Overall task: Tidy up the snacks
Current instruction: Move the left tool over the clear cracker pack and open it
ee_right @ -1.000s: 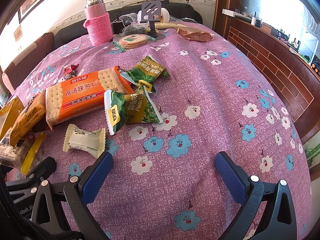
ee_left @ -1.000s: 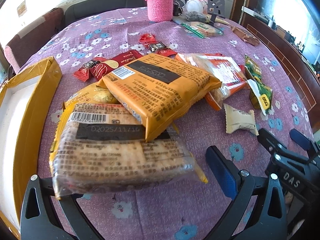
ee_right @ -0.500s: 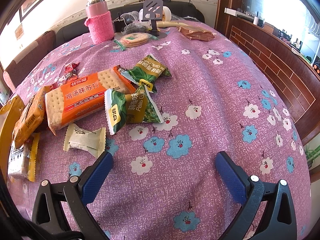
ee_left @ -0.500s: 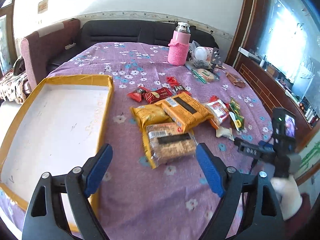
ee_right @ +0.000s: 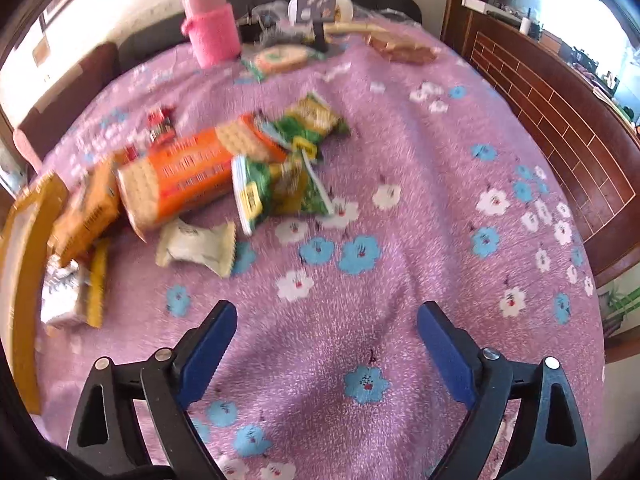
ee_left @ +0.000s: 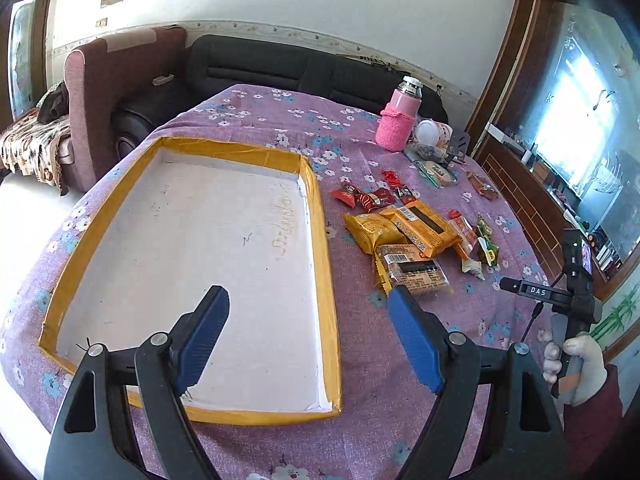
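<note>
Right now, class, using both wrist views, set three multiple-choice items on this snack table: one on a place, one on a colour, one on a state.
1. Where do the snack packets lie?
A. inside the tray
B. on the cloth beside the tray
C. on the sofa

2. What colour is the knitted sleeve on the flask?
A. pink
B. green
C. white

3. How is the left claw?
A. shut on a packet
B. open and holding nothing
C. shut and holding nothing

Key: 1 B, the yellow-rimmed tray holds no packets and they sit on the floral cloth to its right; 2 A, the sleeve is pink in both views; 3 B, its blue pads stand apart with nothing between them.
</note>
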